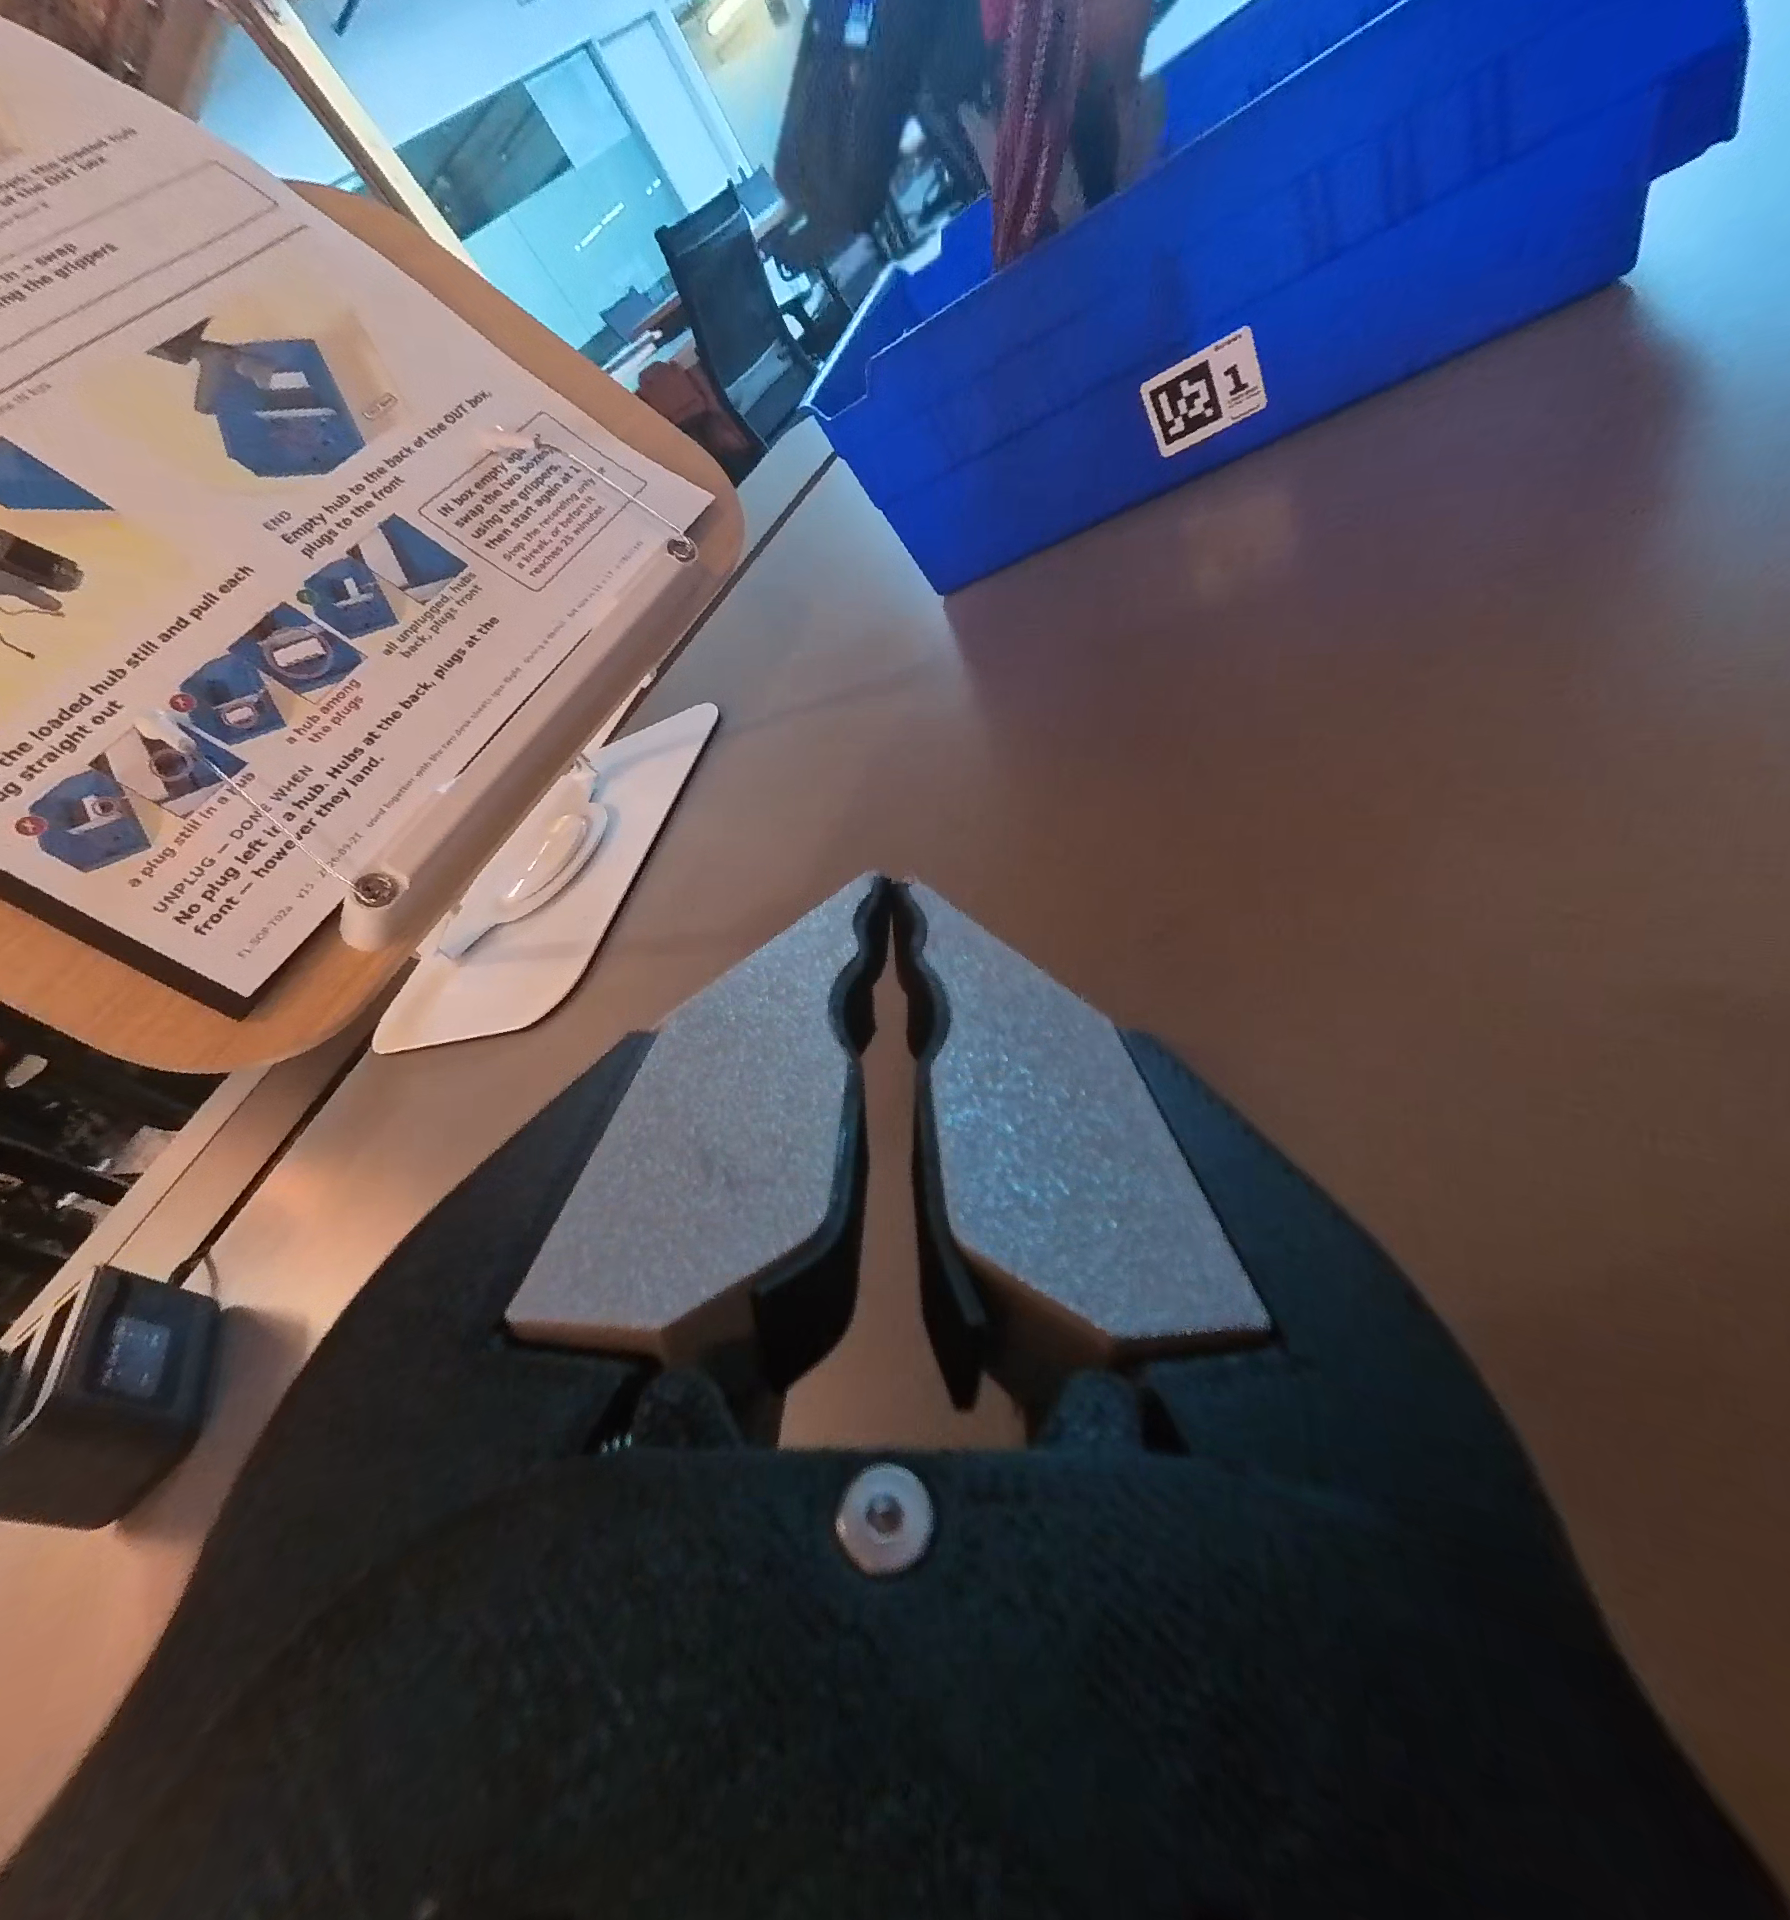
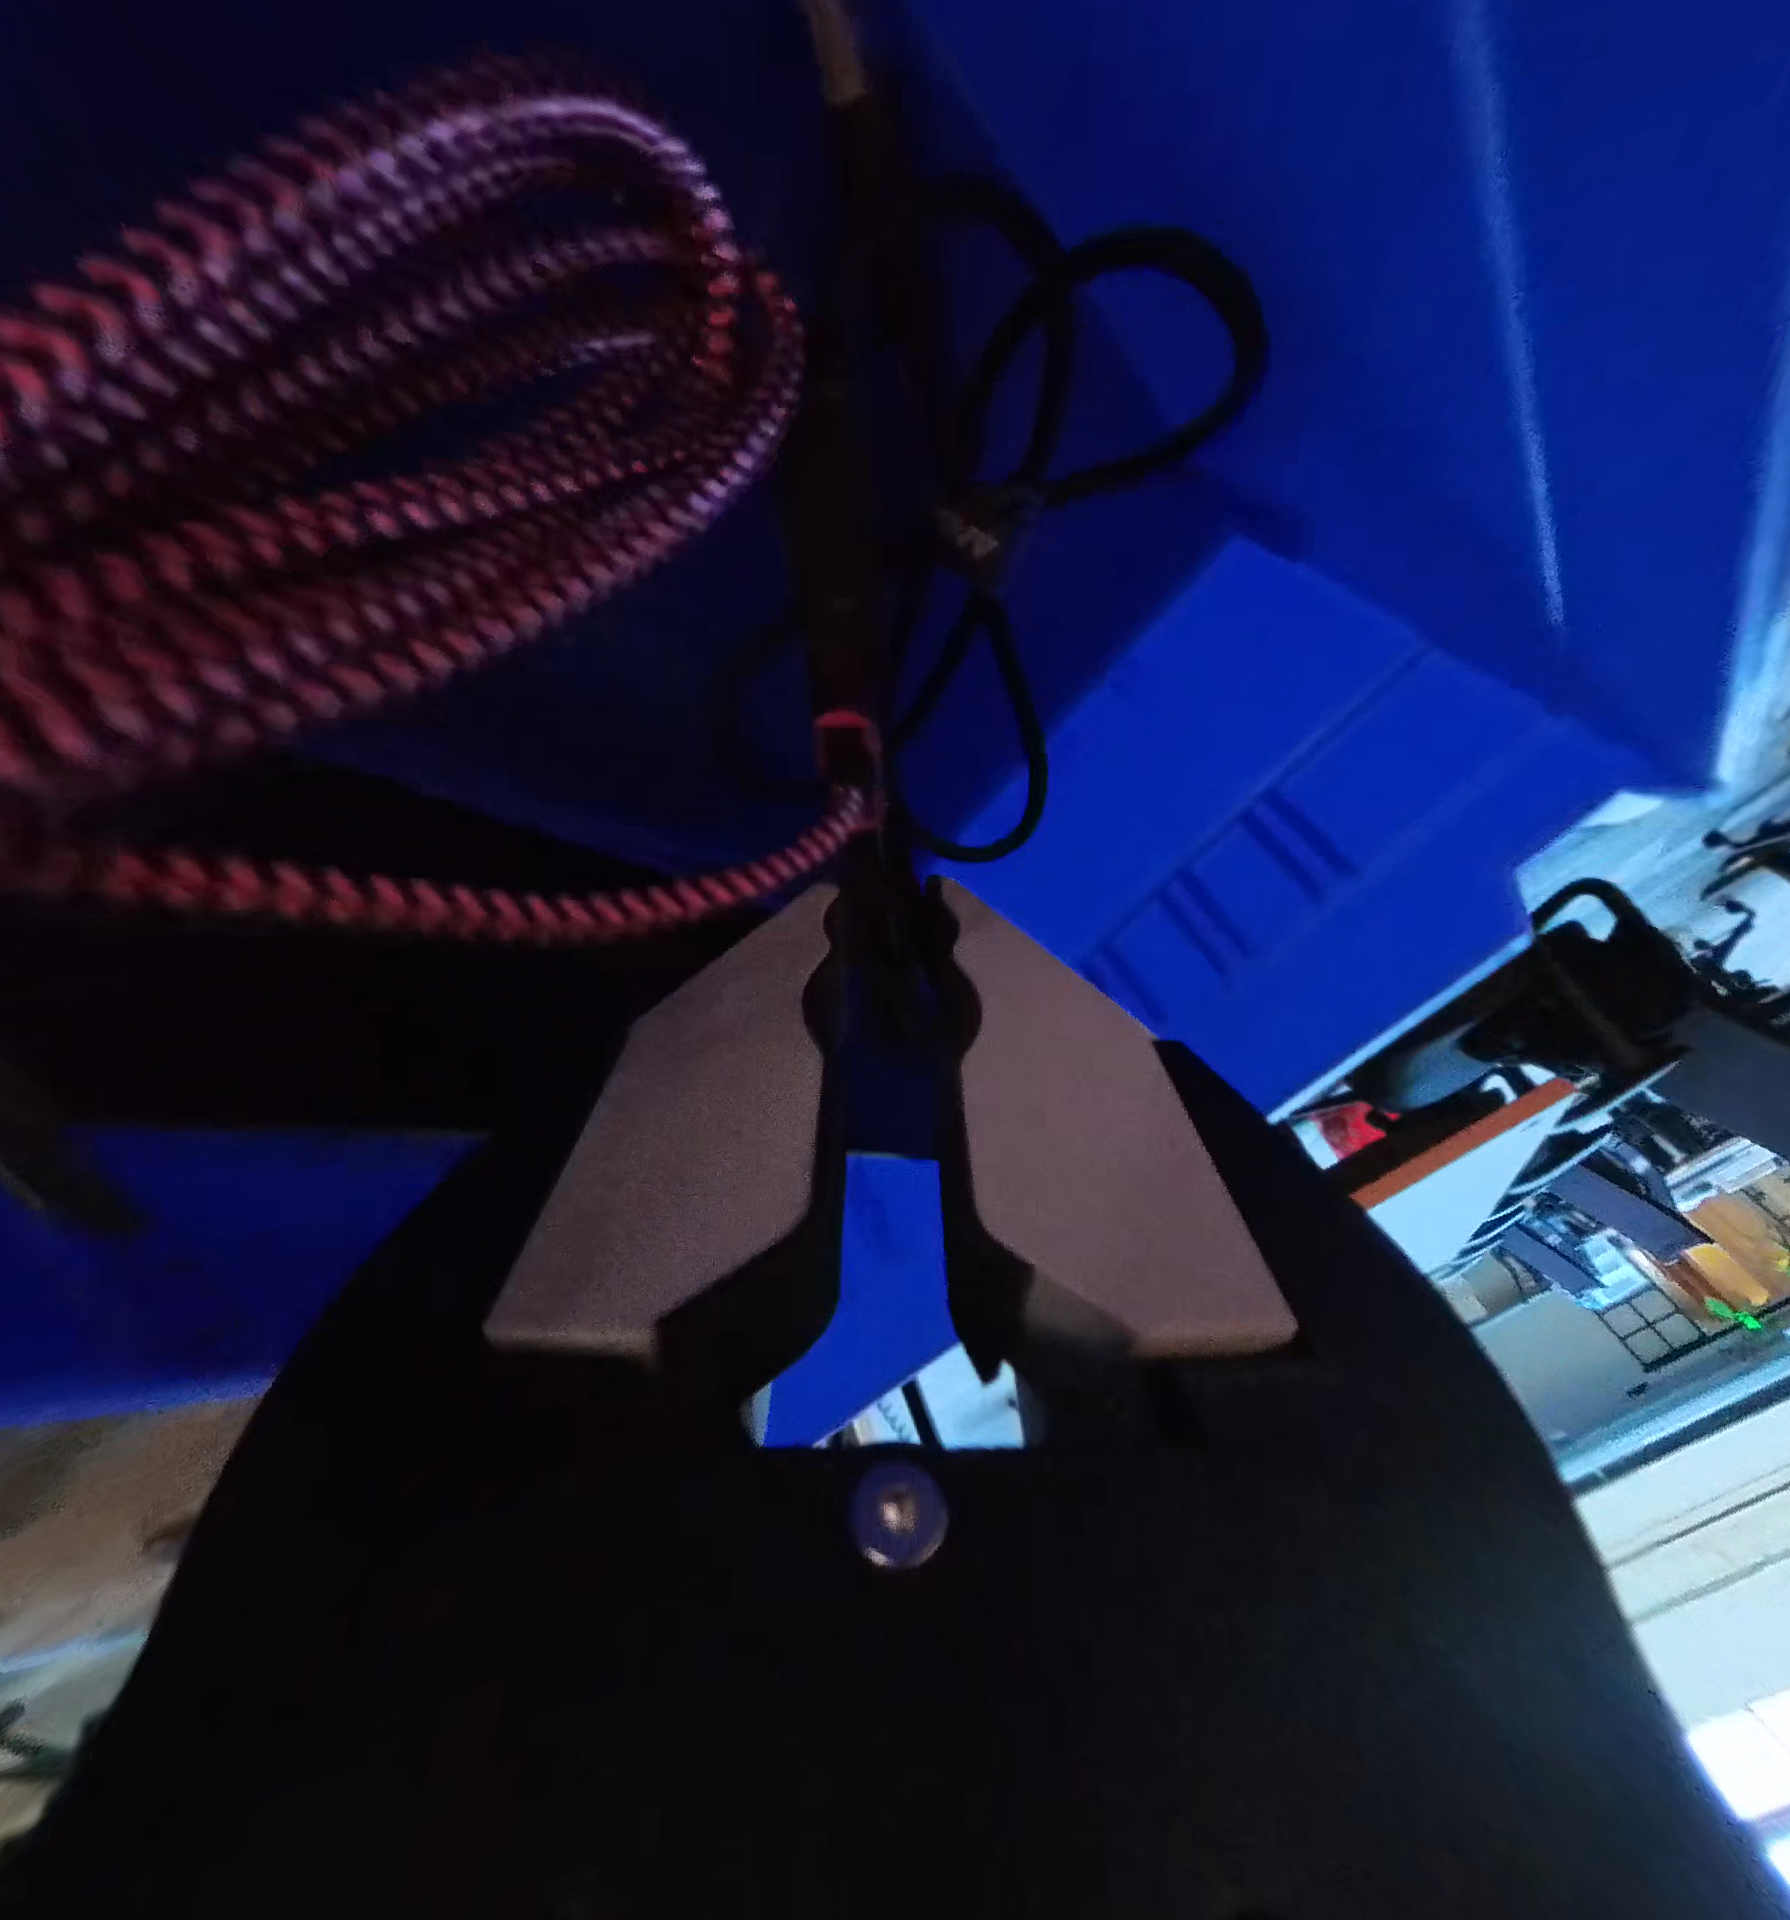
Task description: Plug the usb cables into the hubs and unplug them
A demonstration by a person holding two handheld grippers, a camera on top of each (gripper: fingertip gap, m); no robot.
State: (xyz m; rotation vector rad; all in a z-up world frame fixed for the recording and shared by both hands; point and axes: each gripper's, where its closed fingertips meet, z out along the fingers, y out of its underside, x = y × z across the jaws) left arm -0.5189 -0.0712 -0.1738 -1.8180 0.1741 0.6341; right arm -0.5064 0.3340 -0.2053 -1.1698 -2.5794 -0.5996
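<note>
Brown table (image 1: 1286, 831), blue bin (image 1: 1338, 291) at its far edge: our left gripper (image 1: 886, 883) is closed, empty; our right gripper (image 2: 886, 894) pinches a black cable (image 2: 1016, 644) beside the braided cable (image 2: 351, 416). We should lift slowly, avoiding tangles.

Instruction sheet (image 1: 247, 499) — perhaps charger (image 1: 112, 1392) below.

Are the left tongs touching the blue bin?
Apart. In the left wrist view, the left tongs are shut and empty over the brown table, and bare tabletop shows plainly between their tips and the blue bin farther off.
</note>
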